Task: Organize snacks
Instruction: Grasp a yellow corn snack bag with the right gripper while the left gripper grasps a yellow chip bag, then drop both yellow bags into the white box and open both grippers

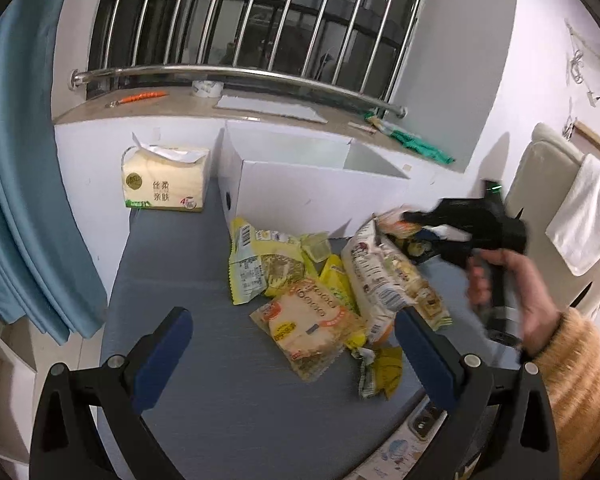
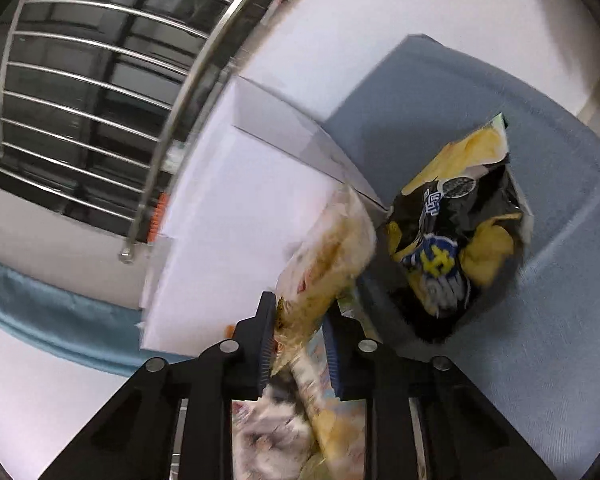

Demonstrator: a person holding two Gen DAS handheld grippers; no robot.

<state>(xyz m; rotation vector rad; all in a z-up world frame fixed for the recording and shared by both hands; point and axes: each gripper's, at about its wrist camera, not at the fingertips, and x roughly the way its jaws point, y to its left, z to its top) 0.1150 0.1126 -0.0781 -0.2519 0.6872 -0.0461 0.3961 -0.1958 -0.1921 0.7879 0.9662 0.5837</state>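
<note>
A white box [image 1: 316, 184] stands beyond the snack pile [image 1: 320, 288]. Left gripper [image 1: 296, 344] hangs spread wide over it. Right gripper [image 2: 298, 336] pinches a pale snack packet [image 2: 328, 256]. Tissue pack [image 1: 160, 184] reads "丝柔亲肤".

Glossy crinkled plastic snack packets [image 1: 308, 320] lie on a matt grey cloth surface [image 1: 188, 264] beside a smooth white cardboard box [image 1: 312, 188]

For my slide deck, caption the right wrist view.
Right gripper clamps a snack packet beside the white box.
</note>
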